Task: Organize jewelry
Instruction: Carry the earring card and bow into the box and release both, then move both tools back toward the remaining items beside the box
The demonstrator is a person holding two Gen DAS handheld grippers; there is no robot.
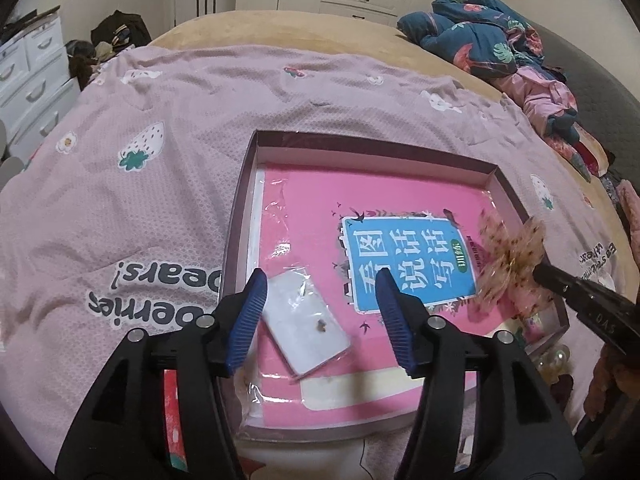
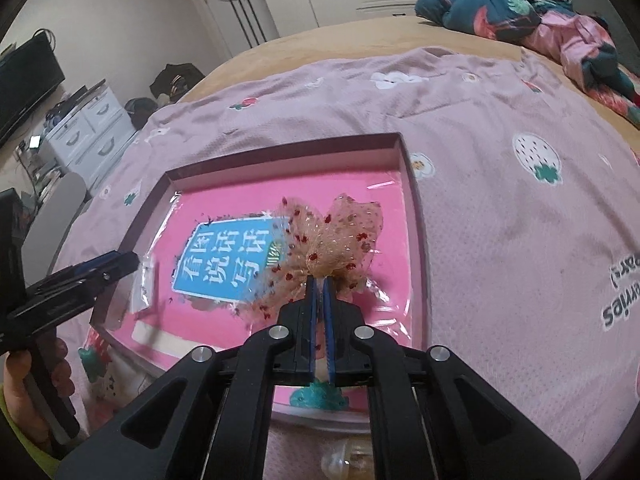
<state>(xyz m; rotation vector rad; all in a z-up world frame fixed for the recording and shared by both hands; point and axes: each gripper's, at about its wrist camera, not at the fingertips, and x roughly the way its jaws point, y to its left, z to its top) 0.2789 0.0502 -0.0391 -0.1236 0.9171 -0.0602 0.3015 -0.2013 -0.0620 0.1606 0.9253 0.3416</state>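
Observation:
A shallow box [image 1: 250,176] [image 2: 412,184] lies on the bed with a pink book [image 1: 304,208] [image 2: 224,208] inside. My left gripper [image 1: 320,280] is open above a small clear bag with an earring [image 1: 308,324], which lies on the book; the bag also shows in the right wrist view [image 2: 144,284]. My right gripper [image 2: 319,280] is shut on a sheer beige bow with red dots [image 2: 332,236] and holds it over the book's right part. The bow [image 1: 508,256] and the right gripper [image 1: 540,272] show at the box's right side in the left wrist view.
A pink printed blanket [image 1: 140,184] [image 2: 520,208] covers the bed. Pearl-like beads [image 1: 556,356] [image 2: 352,456] lie by the box's near corner. Bundled clothes [image 1: 480,36] [image 2: 520,4] sit at the far right. White drawers [image 1: 28,64] [image 2: 88,124] stand at left.

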